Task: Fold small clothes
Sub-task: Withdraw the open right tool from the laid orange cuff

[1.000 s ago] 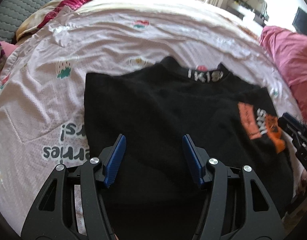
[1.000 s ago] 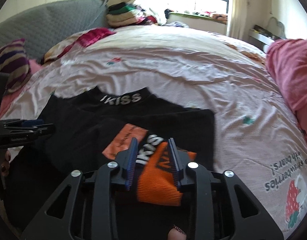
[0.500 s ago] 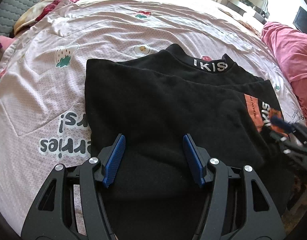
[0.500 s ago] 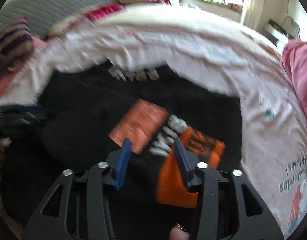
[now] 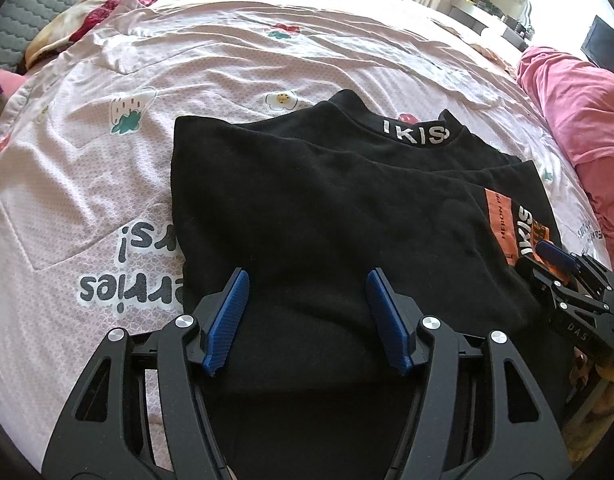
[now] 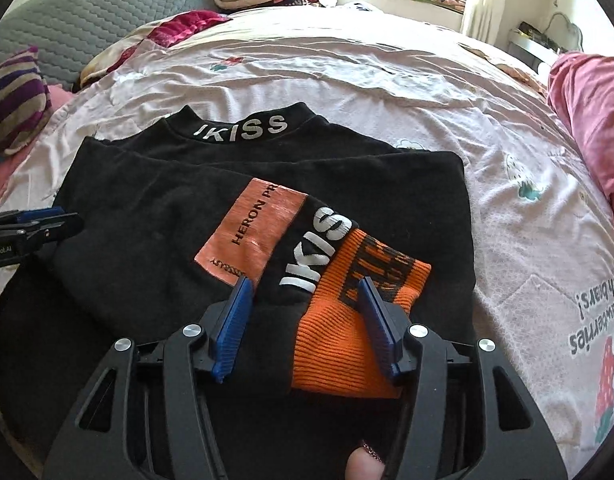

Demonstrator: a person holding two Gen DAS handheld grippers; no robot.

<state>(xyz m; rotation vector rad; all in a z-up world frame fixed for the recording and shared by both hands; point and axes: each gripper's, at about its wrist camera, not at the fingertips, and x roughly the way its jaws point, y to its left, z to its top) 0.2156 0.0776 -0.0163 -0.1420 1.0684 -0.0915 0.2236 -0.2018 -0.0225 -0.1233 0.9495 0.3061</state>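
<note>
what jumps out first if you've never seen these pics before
The black top lying partly folded on the pink printed bedsheet, white IKISS lettering on its collar. Then its bright orange cuff, lying between the open fingers of the right gripper, while the left gripper hovers open over plain black fabric.

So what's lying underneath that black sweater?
The black sweater lies on a pink printed bedsheet, which shows all around it. Its orange cuff rests on top. Whatever is directly beneath the fabric is covered.
</note>
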